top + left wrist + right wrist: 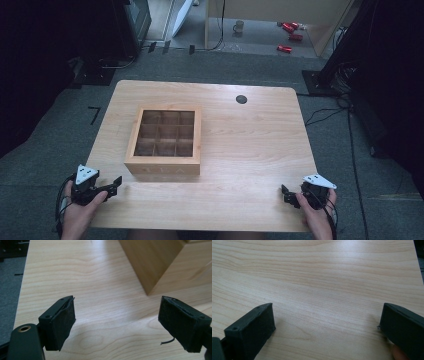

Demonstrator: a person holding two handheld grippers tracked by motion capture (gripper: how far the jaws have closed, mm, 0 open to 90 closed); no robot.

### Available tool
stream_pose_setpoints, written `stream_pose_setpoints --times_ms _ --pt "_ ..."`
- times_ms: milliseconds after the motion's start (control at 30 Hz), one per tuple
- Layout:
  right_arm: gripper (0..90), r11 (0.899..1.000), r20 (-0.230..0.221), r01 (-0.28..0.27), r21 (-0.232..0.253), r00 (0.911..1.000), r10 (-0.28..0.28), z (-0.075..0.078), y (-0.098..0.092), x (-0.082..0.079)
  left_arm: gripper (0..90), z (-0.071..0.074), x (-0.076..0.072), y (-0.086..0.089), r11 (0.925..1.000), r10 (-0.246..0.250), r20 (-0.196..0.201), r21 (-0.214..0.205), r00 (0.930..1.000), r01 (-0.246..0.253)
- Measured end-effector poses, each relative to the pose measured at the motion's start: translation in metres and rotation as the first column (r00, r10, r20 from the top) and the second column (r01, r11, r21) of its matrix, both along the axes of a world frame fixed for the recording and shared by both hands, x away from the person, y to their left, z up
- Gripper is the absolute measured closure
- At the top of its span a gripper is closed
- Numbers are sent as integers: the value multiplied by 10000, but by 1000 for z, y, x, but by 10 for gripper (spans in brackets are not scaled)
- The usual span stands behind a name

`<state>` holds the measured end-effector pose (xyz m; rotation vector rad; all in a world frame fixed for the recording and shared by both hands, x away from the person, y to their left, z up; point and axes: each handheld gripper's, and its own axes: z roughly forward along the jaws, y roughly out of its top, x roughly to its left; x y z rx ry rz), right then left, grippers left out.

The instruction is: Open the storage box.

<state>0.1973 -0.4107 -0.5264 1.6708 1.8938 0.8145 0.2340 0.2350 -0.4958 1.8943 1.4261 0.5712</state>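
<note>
High view: a wooden box (164,141) with a see-through lid sits on the left half of a light wooden table (250,150), nearer the middle than the left edge. Through the lid, a grid of small compartments shows. Faint letters mark the box's near wall. A small dark round spot (241,99) lies on the table toward the far right, well apart from the box. The left gripper (116,186) rests at the near left corner of the table, held by the person's left hand (80,212), and points right toward the near left corner of the box, close to it but apart. The right gripper (286,194) sits at the near right corner, held by the right hand (317,217), well apart from the box. On the floor beyond the table stand a mug (239,26) and a few red cans (290,35).

Left gripper view: the two black jaws stand wide apart with nothing between them, above bare tabletop. The box (152,262) rises at the far right, one corner pointing at the gap, not touching either jaw.

Right gripper view: the jaws are spread wide and hold nothing; plain wood grain of the table (319,285) lies between and beyond them.
</note>
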Motion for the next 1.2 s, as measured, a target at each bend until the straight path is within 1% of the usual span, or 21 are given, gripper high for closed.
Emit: stream_pose_setpoints --times_ms 33,67,200,400,433,467,500,533,567,633,667,767,900,1000,1033,1067,1133,1200 --pt "0 10000 -2 81 15 10000 -81 0 0 0 144 3 0 0 9997 -142 61 -203 9999 143" --pt "0 9999 -2 129 24 9999 -129 0 0 0 143 5 0 0 9993 -215 84 -298 9997 217" --pt "0 9999 31 161 -28 9999 -161 0 0 1 143 11 0 -2 9980 -361 204 -507 9991 371" --pt "0 9997 58 215 -122 9998 -214 1 2 2 157 17 -1 -8 9962 -574 361 -633 9977 596" --pt "0 9998 96 184 -104 9998 -183 2 3 2 160 19 -1 -12 9949 -736 438 -654 9963 764" --pt "0 9998 96 184 -104 9998 -183 2 3 2 166 19 -1 -12 9949 -736 438 -654 9963 764" --pt "0 9998 129 191 -52 9997 -191 4 6 3 170 20 -1 -17 9932 -911 467 -686 9947 942" --pt "0 9999 164 170 -20 9997 -170 5 7 4 180 21 0 -19 9927 -983 489 -658 9940 1014" --pt "0 9999 215 157 21 9996 -158 7 9 5 212 21 0 -21 9920 -1033 500 -684 9934 1065" --pt "0 9999 284 106 60 9995 -107 9 10 5 224 21 2 -24 9907 -1109 518 -740 9925 1145" --pt "0 9997 407 64 226 9991 -73 13 16 7 241 21 3 -26 9894 -1173 503 -802 9918 1211" --pt "0 9988 533 -81 487 9986 55 18 24 10 270 20 4 -28 9876 -1252 416 -896 9913 1285" --pt "0 9982 596 -411 438 9975 384 23 36 12 339 18 5 -29 9852 -1324 391 -1042 9904 1358" --pt "0 9966 666 -577 595 9963 537 27 43 14 398 18 6 -29 9846 -1285 388 -1144 9909 1322" --pt "0 9957 687 -625 682 9960 578 28 47 15 422 17 7 -28 9830 -1252 407 -1305 9913 1295" --pt "0 9953 697 -656 715 9957 606 29 48 15 436 17 8 -28 9823 -1232 435 -1366 9914 1280" --pt "0 9946 730 -752 710 9949 700 30 54 17 459 18 8 -28 9818 -1228 485 -1399 9912 1284" --pt "0 9938 748 -824 743 9942 768 32 59 19 478 17 9 -28 9828 -1145 475 -1403 9923 1201"
